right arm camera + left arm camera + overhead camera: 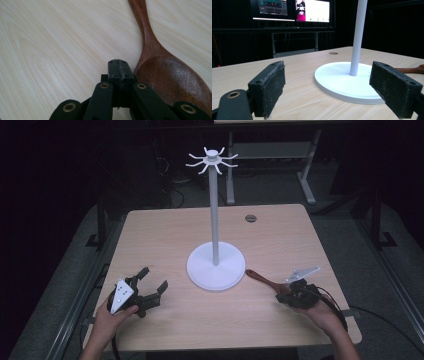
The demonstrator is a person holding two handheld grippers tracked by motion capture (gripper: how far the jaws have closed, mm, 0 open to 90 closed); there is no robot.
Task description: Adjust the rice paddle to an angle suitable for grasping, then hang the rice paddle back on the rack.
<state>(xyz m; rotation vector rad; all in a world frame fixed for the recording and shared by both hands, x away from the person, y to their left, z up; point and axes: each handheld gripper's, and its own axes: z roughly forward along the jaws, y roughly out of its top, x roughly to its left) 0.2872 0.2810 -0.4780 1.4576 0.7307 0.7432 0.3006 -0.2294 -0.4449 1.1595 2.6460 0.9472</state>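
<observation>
In the high view, at the lower left of the frame, a hand holds the left gripper (152, 288) just above the table (165, 227); its jaws stand wide apart with nothing between them, aimed toward the frame's centre; in the left gripper view the two black pads (270, 87) frame bare wood and the near rim of the white base. At the lower right of the high view the other hand holds the right gripper (287, 296) low over the table's near right part; its jaws are pressed together on nothing, as the right gripper view shows, where the closed tips (118, 68) sit just beside the bowl of the wooden spoon (162, 75), whether touching it I cannot tell. The spoon (262, 279) lies flat on the table, its handle running up and left toward the white stand (215, 265), the handle's end just beside the round base; farther back the stand's thin pole rises from the base in the middle of the frame to a crown of curved hooks (212, 160) at the top centre; beyond it a small round hole (250, 218) sits near the table's far edge.
</observation>
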